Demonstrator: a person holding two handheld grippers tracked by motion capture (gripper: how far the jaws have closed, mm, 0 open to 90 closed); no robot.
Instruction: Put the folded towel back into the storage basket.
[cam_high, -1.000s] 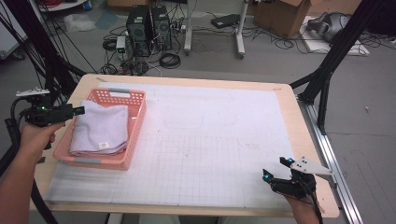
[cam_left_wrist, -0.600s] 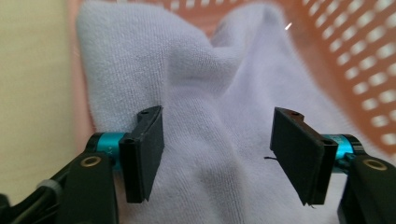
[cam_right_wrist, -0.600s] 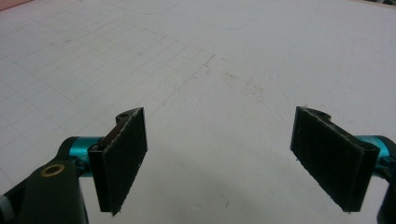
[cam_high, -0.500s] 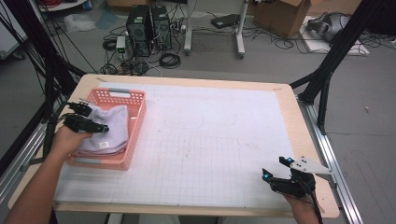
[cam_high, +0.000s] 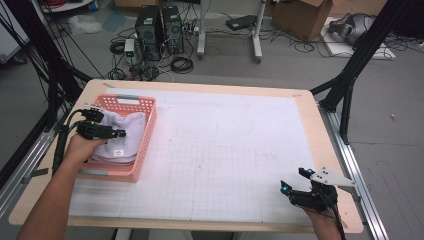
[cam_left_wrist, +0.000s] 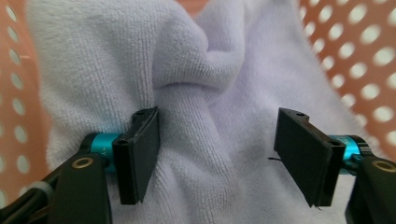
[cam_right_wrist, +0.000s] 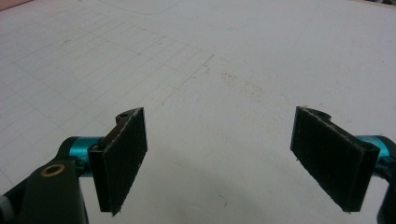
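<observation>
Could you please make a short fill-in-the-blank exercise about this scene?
1. The pale towel lies inside a pink ____.
2. The left gripper has a ridge of the ____ between its jaws.
3. The right gripper is open above the white ____ on the table.
4. The basket stands near the table's ____ edge in the high view.

Missing words: basket; towel; mat; left

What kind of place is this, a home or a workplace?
Most likely a lab or workshop for recording handling tasks. A table covered with a grid mat stands inside a black frame; computer towers and loose cables sit on the grey floor, with a cardboard box behind.
</observation>
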